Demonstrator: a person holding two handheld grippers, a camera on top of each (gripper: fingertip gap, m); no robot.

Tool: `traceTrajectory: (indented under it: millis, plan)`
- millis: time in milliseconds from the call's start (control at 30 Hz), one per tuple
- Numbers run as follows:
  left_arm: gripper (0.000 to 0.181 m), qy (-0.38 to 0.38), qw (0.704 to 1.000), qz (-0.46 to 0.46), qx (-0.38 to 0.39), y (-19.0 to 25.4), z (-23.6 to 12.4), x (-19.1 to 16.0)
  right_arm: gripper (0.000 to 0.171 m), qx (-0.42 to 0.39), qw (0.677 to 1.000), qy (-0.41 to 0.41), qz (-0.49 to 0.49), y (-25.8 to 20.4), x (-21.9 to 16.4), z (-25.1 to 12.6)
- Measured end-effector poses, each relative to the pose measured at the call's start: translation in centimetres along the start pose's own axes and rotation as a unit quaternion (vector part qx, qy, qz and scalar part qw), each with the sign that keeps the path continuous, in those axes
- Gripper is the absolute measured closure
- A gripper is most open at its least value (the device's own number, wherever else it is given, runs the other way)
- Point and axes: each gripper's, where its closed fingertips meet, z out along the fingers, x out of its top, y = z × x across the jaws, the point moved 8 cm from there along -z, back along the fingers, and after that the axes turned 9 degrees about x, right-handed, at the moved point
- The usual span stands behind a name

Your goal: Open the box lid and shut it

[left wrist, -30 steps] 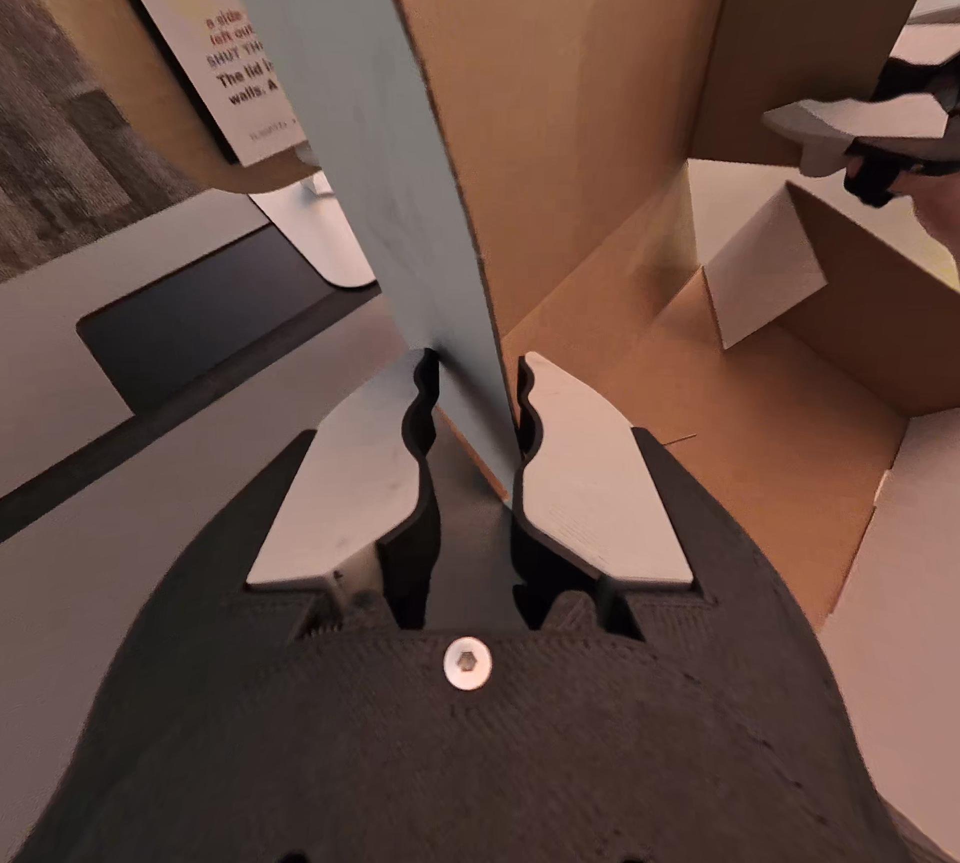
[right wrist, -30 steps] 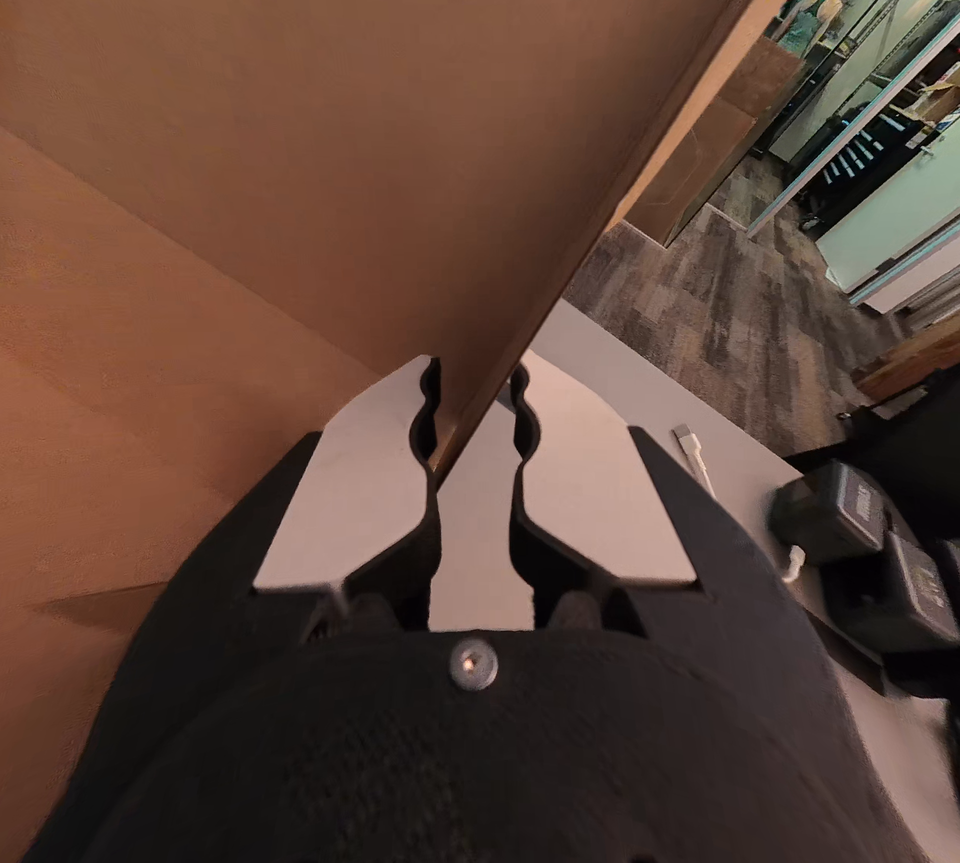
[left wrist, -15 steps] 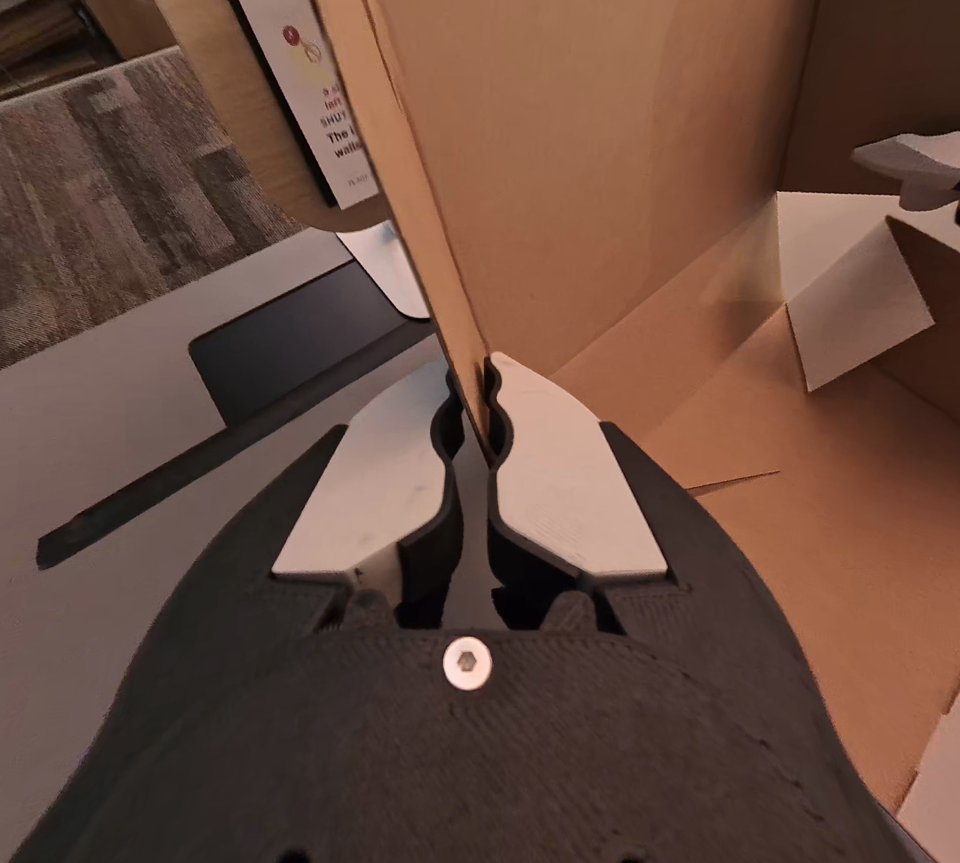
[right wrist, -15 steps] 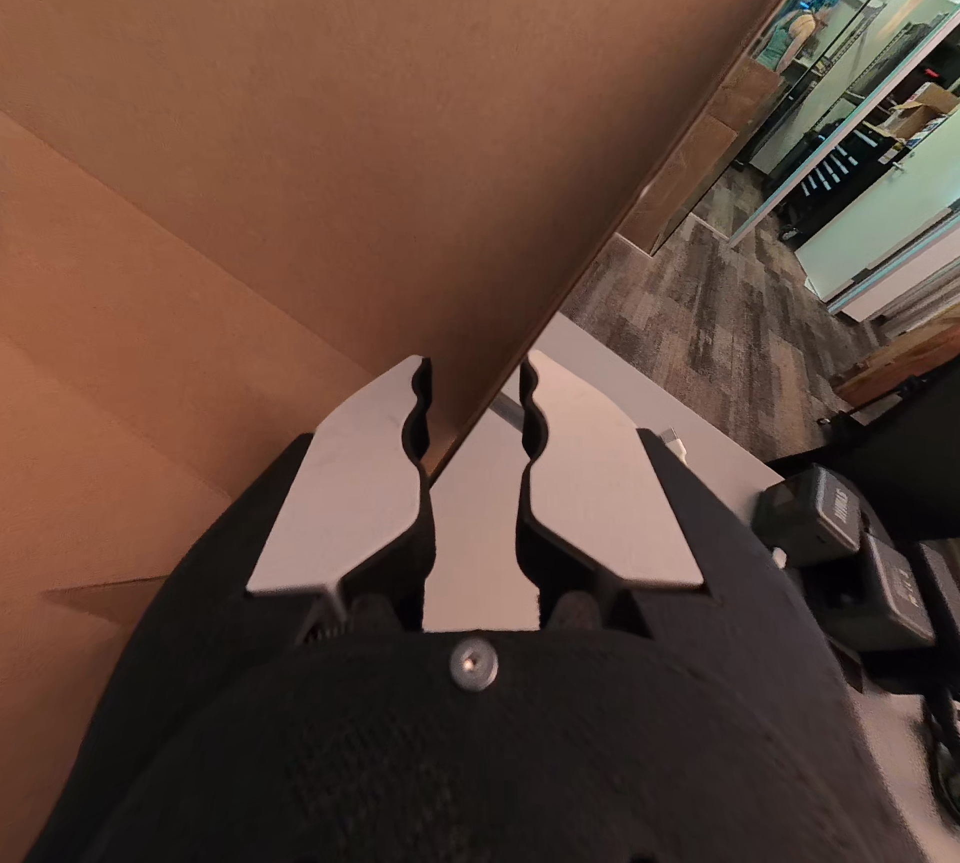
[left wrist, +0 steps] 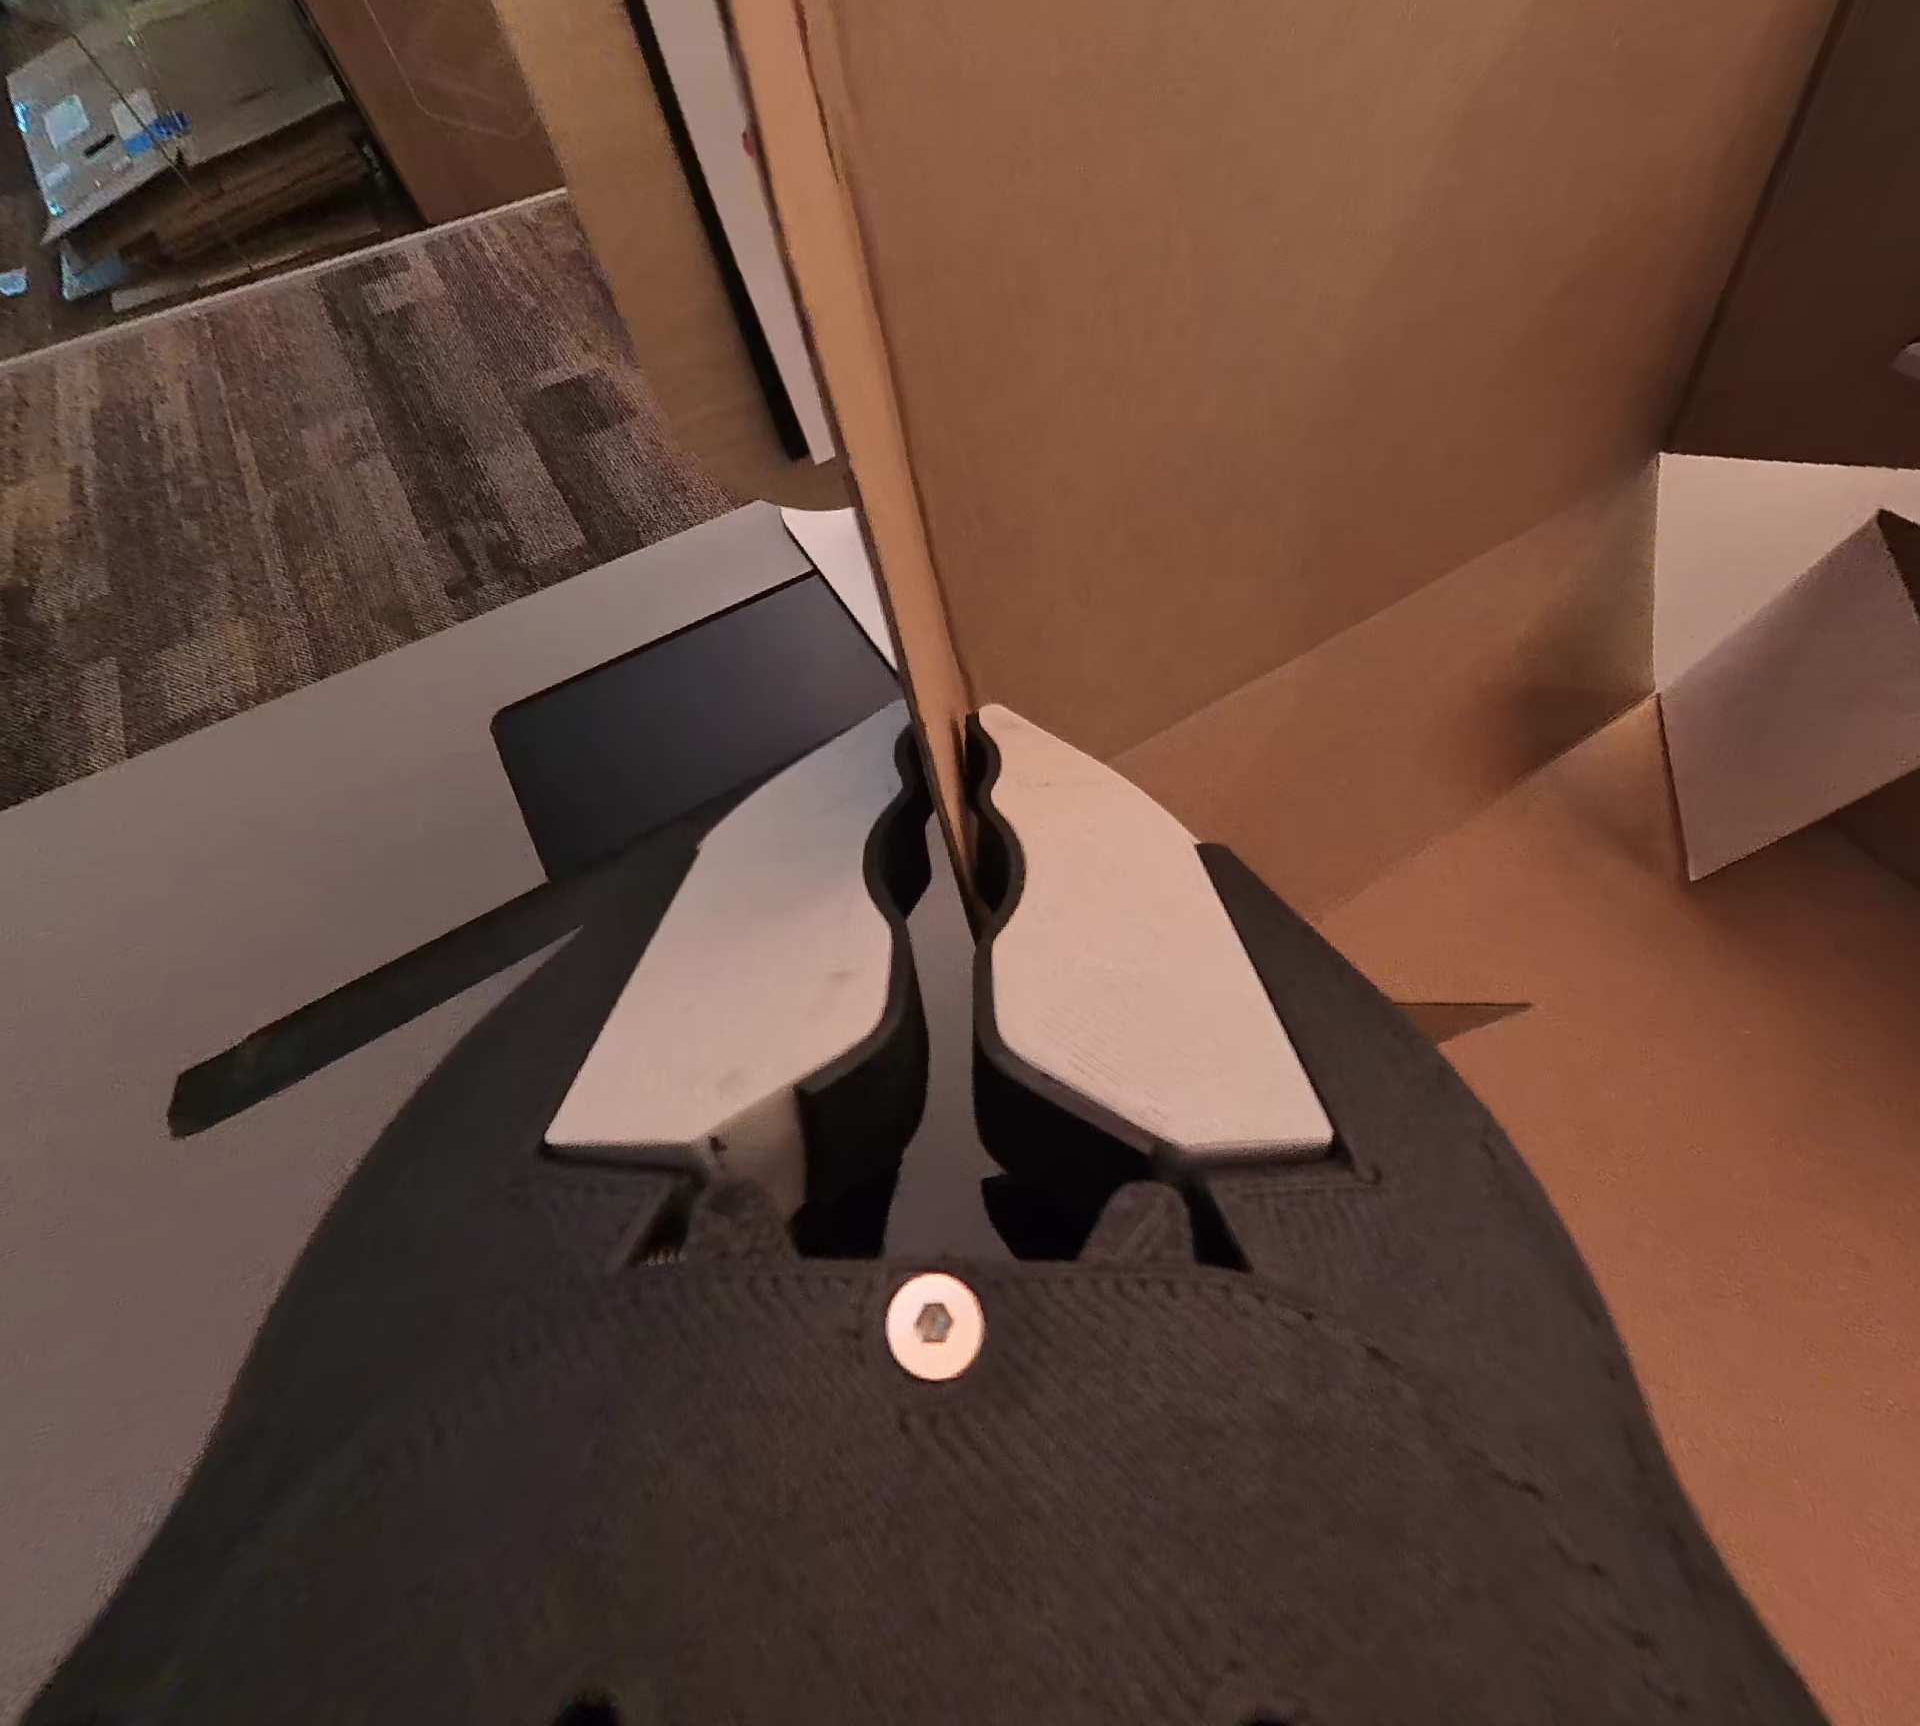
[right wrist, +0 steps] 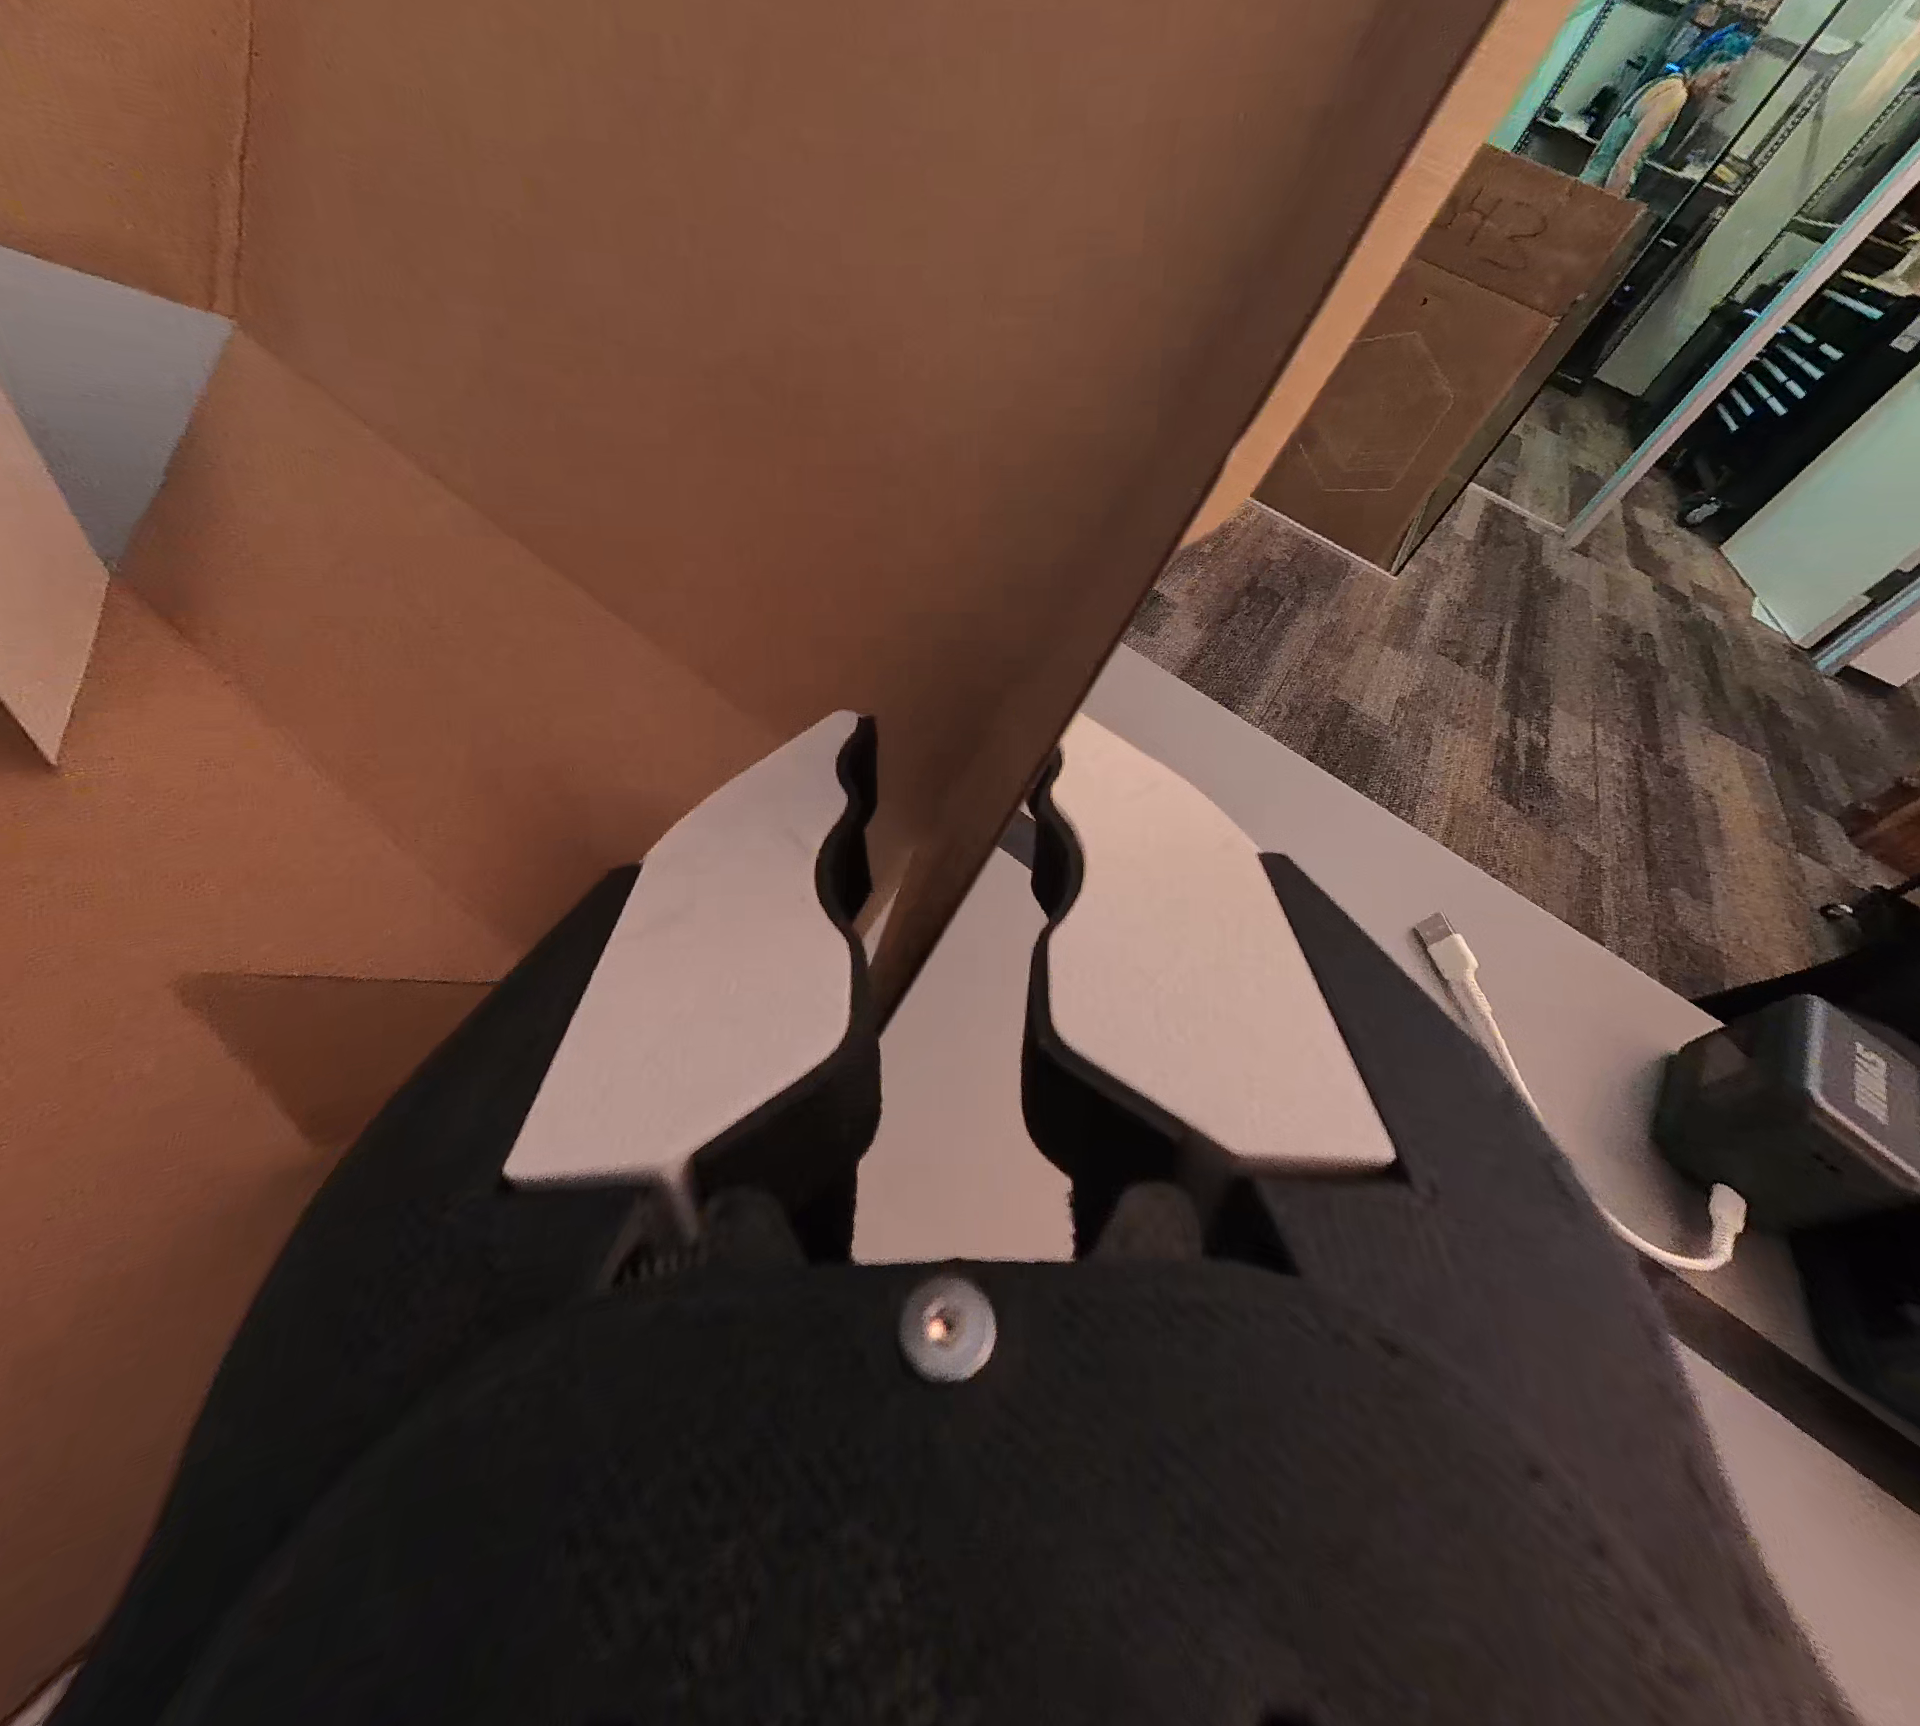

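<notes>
A large cardboard box stands open, its brown floor [left wrist: 1558, 1157] on the right of the left wrist view. Its lid [left wrist: 1247, 222] stands nearly upright. My left gripper [left wrist: 945, 731] is shut on the lid's left edge, with the cardboard pinched between its fingertips. In the right wrist view the lid [right wrist: 727, 222] fills the upper left. My right gripper [right wrist: 951, 741] is open and straddles the lid's right edge, which lies against the left finger [right wrist: 748, 928]. A white inner flap [left wrist: 1766, 668] folds into the box; it also shows in the right wrist view [right wrist: 62, 533].
The box sits on a grey table [left wrist: 208, 949] with a dark panel [left wrist: 675, 741] set in it. A white USB cable [right wrist: 1475, 990] and a black device [right wrist: 1808, 1115] lie right of the box. Carpet floor [right wrist: 1558, 689] and leaning cardboard sheets [right wrist: 1455, 346] lie beyond.
My left gripper's jaws closed onto the lid's left edge. The lid turned so its pale outer face no longer shows. The right gripper stayed open around the right edge.
</notes>
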Motion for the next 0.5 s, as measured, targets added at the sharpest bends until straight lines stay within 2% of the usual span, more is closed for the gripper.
traceTrajectory:
  millis: [200, 500]
  plan:
    - [0.178, -0.007, 1.0, -0.026, -0.012, -0.69, 0.2, -0.41, 0.143, 0.006, 1.0, -0.002, 0.025, 0.76, -0.77, 0.02]
    - [0.174, 0.005, 1.0, -0.009, -0.005, -0.49, 0.95, -0.61, 0.143, 0.011, 1.0, -0.005, 0.026, 0.89, -0.9, 0.02]
